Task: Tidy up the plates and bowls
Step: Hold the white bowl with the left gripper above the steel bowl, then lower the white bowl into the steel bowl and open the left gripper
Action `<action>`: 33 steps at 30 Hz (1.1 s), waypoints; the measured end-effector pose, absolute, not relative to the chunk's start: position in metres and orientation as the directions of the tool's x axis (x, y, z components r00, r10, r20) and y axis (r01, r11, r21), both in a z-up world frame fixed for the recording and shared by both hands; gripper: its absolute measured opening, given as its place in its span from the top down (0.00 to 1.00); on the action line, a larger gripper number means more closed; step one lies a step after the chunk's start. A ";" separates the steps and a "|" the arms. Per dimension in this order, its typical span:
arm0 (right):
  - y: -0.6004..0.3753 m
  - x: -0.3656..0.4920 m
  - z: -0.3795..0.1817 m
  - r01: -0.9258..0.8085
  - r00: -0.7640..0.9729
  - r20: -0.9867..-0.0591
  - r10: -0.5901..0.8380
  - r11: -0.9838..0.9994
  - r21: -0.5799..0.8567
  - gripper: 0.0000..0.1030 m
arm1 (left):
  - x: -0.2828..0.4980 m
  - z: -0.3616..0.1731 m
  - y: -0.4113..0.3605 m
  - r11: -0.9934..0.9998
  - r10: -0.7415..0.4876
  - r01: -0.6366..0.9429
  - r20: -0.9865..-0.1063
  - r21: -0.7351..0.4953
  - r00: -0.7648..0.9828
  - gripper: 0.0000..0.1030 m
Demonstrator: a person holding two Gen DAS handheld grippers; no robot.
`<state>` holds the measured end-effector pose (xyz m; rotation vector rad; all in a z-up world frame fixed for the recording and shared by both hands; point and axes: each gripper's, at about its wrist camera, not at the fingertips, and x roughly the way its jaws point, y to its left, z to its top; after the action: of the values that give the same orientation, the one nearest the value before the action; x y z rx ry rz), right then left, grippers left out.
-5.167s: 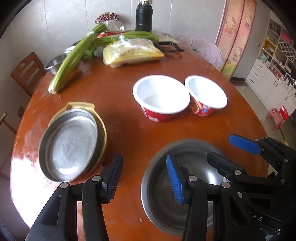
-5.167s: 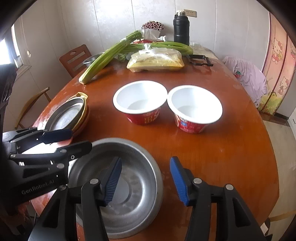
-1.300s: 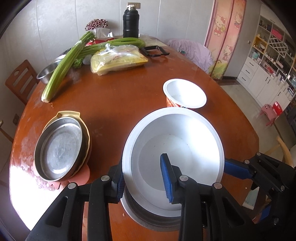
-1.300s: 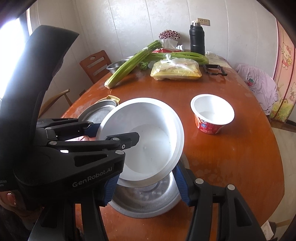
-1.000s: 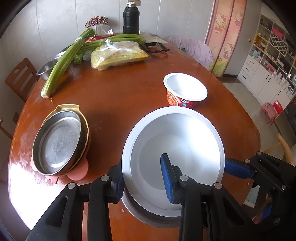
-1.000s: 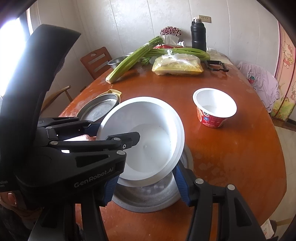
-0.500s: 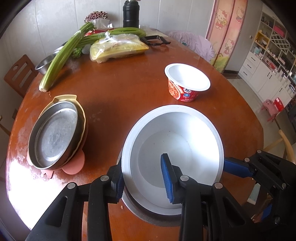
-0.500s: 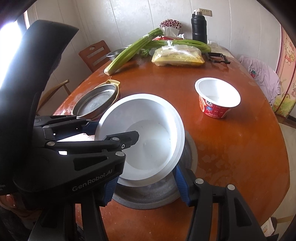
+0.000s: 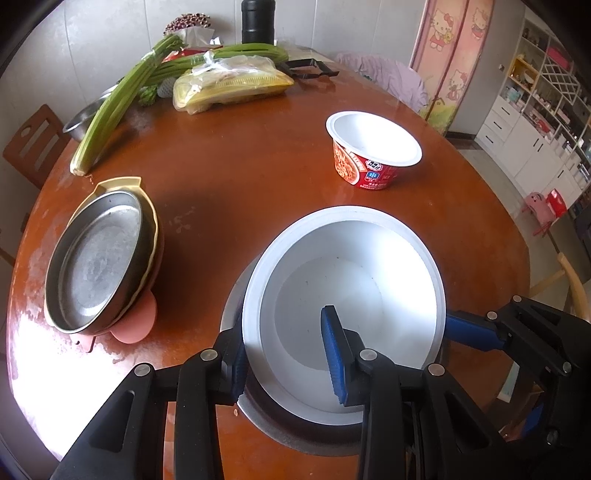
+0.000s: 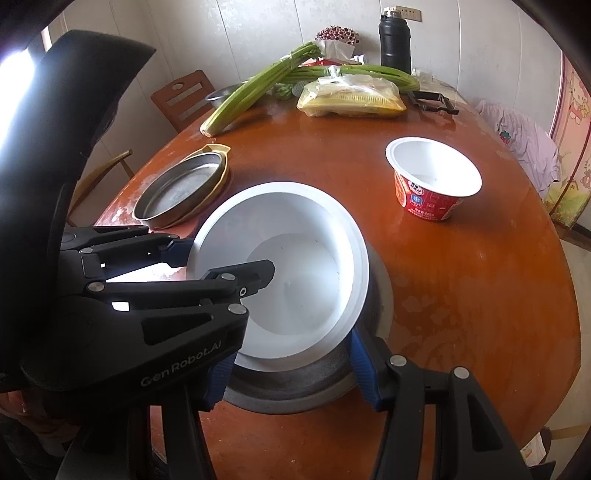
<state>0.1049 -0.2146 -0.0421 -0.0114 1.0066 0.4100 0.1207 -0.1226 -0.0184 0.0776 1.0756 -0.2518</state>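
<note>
My left gripper [image 9: 284, 343] is shut on the near rim of a large white paper bowl [image 9: 351, 295], one pad inside and one outside. It holds the bowl tilted just over a steel bowl [image 9: 288, 435] on the table; whether the two touch is hidden. My right gripper [image 10: 288, 358] stands open, its fingers either side of the white bowl's [image 10: 295, 258] near edge, above the steel bowl [image 10: 295, 387]. A second red and white paper bowl [image 9: 373, 147] stands farther right. A steel plate [image 9: 99, 258] lies stacked on yellow and pink plates at the left.
The round brown table [image 9: 240, 166] carries celery stalks [image 9: 122, 96], a bag of noodles [image 9: 232, 85], a black flask [image 9: 257, 22], a small steel bowl [image 9: 79, 122] and a black tool [image 9: 310, 68] at its far side. A wooden chair [image 9: 29, 144] stands at the left.
Five seconds ago both paper bowls stood on the table and my left gripper was open. Now it holds one over the steel bowl. Over the last second hardly anything has moved.
</note>
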 end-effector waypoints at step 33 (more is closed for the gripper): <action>-0.214 0.112 -0.047 -0.322 0.461 -0.836 0.298 0.934 0.155 0.45 | 0.124 -0.024 -0.117 0.966 -0.199 0.239 -0.883 -0.103 0.424 0.63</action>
<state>0.1124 -0.2137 -0.0465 -0.0265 1.0228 0.3816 0.1244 -0.1172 -0.0239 0.0406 1.0989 -0.2740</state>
